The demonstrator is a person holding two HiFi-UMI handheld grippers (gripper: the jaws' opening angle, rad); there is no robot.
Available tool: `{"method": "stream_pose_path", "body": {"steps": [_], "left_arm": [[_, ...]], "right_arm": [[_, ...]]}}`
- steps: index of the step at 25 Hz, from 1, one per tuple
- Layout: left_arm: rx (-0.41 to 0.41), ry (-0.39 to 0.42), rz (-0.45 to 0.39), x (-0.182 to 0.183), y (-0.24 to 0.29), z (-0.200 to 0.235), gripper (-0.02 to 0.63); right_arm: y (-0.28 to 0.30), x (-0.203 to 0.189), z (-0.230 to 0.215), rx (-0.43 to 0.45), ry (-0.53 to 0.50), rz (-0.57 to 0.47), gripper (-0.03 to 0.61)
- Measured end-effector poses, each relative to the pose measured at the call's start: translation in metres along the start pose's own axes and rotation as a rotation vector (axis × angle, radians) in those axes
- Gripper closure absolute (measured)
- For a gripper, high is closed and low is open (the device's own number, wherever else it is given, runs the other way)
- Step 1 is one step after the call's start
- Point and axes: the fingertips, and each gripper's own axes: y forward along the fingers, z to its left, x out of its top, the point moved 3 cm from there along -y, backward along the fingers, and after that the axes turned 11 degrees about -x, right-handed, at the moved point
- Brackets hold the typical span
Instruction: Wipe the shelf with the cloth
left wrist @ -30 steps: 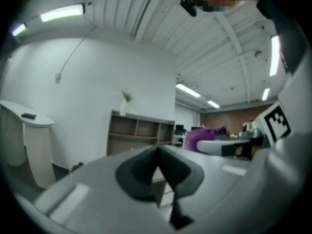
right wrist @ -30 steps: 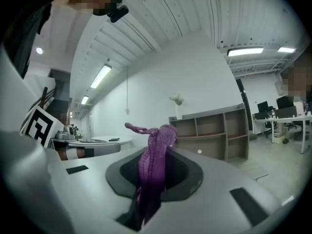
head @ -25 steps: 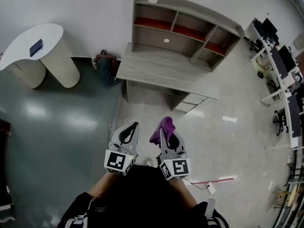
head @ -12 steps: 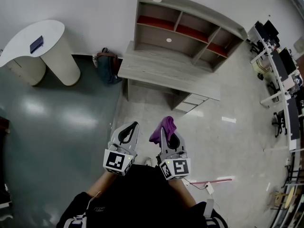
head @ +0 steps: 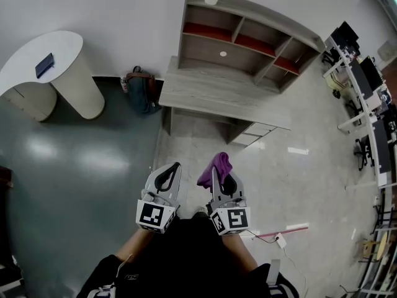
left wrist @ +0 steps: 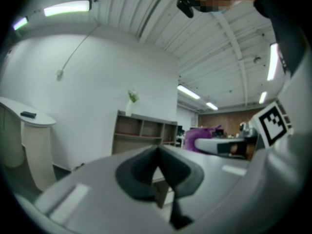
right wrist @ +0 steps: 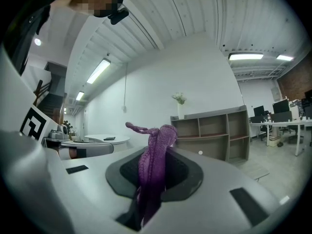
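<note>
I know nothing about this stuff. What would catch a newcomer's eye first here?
A purple cloth stands out, pinched in the right tool, low in the middle of the head view, beside the shut, empty left tool. Ahead, against the white wall, stands a grey shelf with red showing in its upper compartments, over a desk. A rounded white table sits at far left.

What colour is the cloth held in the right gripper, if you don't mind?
Purple; the cloth shows best in the right gripper view, pinched between the right gripper's jaws.
</note>
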Motion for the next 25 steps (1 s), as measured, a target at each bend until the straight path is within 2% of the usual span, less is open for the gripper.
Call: {"method": "stream_pose_path", "body": {"steps": [10, 14, 20, 25], "left_arm": [[-0.046, -0.064, 0.012, -0.016, -0.001, 0.024, 0.609], [-0.046, -0.059, 0.017, -0.017, 0.009, 0.038, 0.609], [-0.003, -0.050, 0.017, -0.013, 0.032, 0.066, 0.609], [-0.004, -0.033, 0.030, -0.007, 0.070, 0.083, 0.609]], "right_arm": [[0.025, -0.007, 0.020, -0.024, -0.001, 0.031, 0.528], [0.044, -0.008, 0.015, -0.022, 0.001, 0.034, 0.529], [0.083, -0.006, 0.003, -0.009, 0.002, 0.024, 0.528], [0.120, 0.003, -0.017, 0.011, 0.004, 0.016, 0.528]]}}
